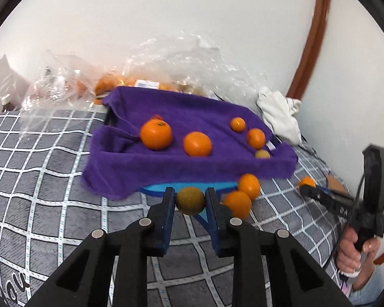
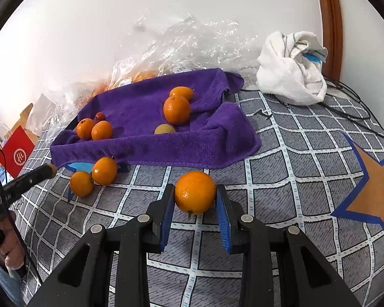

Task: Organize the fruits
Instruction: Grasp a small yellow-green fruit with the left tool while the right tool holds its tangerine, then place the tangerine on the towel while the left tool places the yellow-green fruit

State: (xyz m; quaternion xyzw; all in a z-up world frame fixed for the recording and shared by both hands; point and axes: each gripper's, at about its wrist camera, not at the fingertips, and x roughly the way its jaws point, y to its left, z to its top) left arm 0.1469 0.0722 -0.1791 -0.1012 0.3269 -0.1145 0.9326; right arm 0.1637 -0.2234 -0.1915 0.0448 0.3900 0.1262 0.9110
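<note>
My left tongs (image 1: 190,199) squeeze a small brownish fruit (image 1: 190,200) and my right tongs (image 2: 195,194) squeeze an orange (image 2: 195,192), probably to drop both onto the purple towel (image 2: 140,107) just ahead, where the other fruits sit.

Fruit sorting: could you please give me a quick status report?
Left gripper shut on yellow-green fruit. Right gripper shut on orange. Purple towel tray ahead, path clear.
</note>
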